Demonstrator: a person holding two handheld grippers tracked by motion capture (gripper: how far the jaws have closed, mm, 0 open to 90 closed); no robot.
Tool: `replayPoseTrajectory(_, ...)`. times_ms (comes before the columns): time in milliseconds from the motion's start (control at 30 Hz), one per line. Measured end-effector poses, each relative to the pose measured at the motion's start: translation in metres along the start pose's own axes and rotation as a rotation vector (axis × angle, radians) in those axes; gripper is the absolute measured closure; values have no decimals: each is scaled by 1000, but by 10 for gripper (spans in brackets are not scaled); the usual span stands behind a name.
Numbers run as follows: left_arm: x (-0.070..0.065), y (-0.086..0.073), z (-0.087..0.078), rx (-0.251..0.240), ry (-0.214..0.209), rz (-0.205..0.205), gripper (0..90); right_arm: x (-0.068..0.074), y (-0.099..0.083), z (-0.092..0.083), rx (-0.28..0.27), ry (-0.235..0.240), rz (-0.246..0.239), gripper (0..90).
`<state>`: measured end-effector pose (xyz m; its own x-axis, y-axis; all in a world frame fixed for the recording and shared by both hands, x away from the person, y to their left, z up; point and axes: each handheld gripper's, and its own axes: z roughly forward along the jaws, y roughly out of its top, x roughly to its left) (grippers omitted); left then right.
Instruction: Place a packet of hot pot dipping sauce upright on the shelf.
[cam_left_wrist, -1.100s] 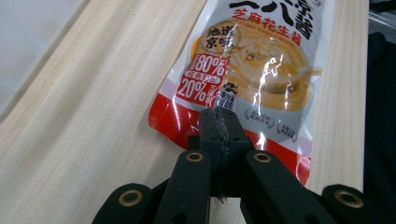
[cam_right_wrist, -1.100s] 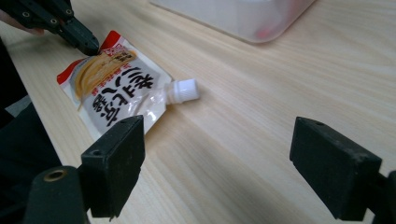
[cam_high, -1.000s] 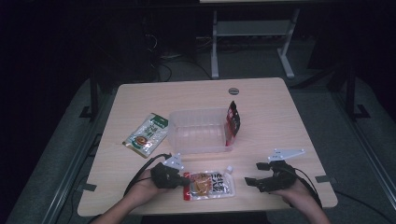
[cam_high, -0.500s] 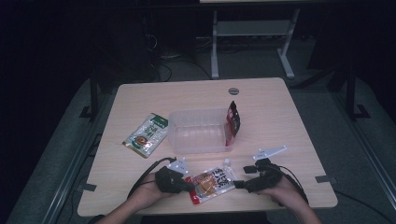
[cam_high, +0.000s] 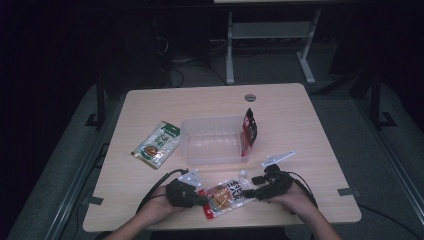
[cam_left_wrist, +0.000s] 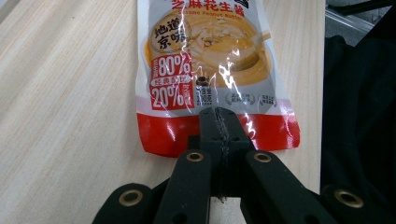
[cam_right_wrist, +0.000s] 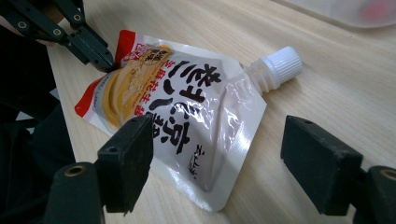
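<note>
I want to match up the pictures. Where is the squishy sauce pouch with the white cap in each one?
High view: the sauce pouch lies at the table's near edge, between the two grippers.
Left gripper view: it fills the upper middle, its red bottom edge clamped in the jaws.
Right gripper view: it lies in the centre, between the open jaws.
Shared landmark: its white cap, also visible in the high view.

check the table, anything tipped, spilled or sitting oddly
No spill. One oddity: the red packet stands on edge, propped against the clear tub's right end rather than lying inside. The sauce pouch, cap on, lies flat, pinched at its red bottom edge by the left gripper.
</note>
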<state>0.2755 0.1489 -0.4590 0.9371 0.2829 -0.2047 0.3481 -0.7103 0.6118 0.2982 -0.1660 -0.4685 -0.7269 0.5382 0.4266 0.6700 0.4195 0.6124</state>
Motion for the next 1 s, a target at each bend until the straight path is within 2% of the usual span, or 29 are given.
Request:
replayPoseTrajectory(267, 0, 0, 0, 2, 0, -1, 898, 0, 4, 6, 8, 43, -4, 367)
replayPoseTrajectory(400, 0, 0, 0, -2, -1, -2, 898, -2, 8, 9, 12, 50, 1, 463)
replayPoseTrajectory(433, 0, 0, 0, -2, -1, -2, 898, -2, 8, 9, 12, 50, 1, 463)
replayPoseTrajectory(467, 0, 0, 0, -3, -2, -2, 898, -5, 7, 8, 19, 60, 13, 516)
replayPoseTrajectory(633, 0, 0, 0, 0, -1, -2, 898, -7, 6, 7, 28, 77, 27, 578)
replayPoseTrajectory(767, 0, 0, 0, -5, -2, -4, 899, -6, 5, 9, 47, 89, 14, 694)
replayPoseTrajectory(900, 0, 0, 0, -5, -3, -4, 899, -2, 5, 11, 61, 92, -20, 750)
replayPoseTrajectory(1000, 0, 0, 0, -5, -4, -4, 899, -1, 5, 11, 50, 99, -36, 852)
